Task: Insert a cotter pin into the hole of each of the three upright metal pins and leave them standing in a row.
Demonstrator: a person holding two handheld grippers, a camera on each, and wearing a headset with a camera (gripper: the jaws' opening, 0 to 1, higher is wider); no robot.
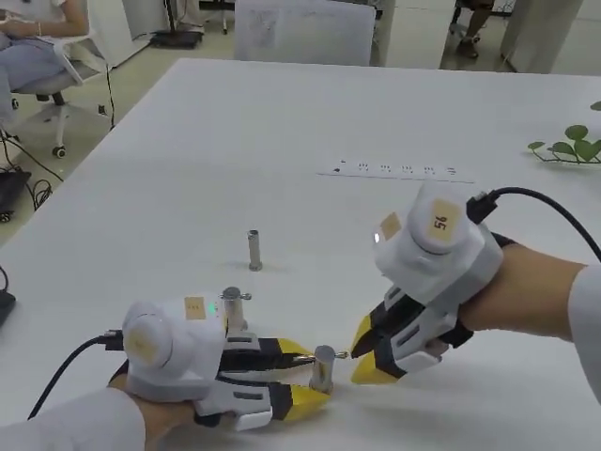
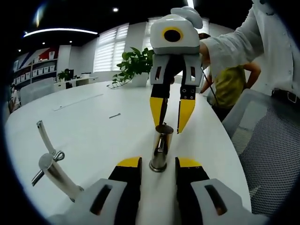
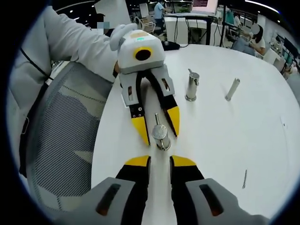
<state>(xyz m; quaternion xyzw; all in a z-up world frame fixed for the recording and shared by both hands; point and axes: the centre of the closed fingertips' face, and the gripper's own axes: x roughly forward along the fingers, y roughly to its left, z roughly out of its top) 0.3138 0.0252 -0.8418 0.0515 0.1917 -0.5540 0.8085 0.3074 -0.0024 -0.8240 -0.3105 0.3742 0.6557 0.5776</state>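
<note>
Short upright silver metal pin [image 2: 160, 152] stands on white surface [image 1: 282, 141] between left gripper [image 1: 308, 378]'s open jaws; right gripper [image 1: 360, 359]'s jaws, slightly parted, face its top

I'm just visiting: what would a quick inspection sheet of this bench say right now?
Surface: white table, no marks seen.
Job's things: three upright pins; near pin between the grippers, middle pin carries a cotter pin, far pin has none; loose cotter pin lies flat.
Clutter: nothing seen.
Grippers: left gripper jaws parted either side of near pin; right gripper jaws parted by its top.
Cables: black cable from right gripper, second cable from left.
Surroundings: power strip, plant, seated person.
</note>
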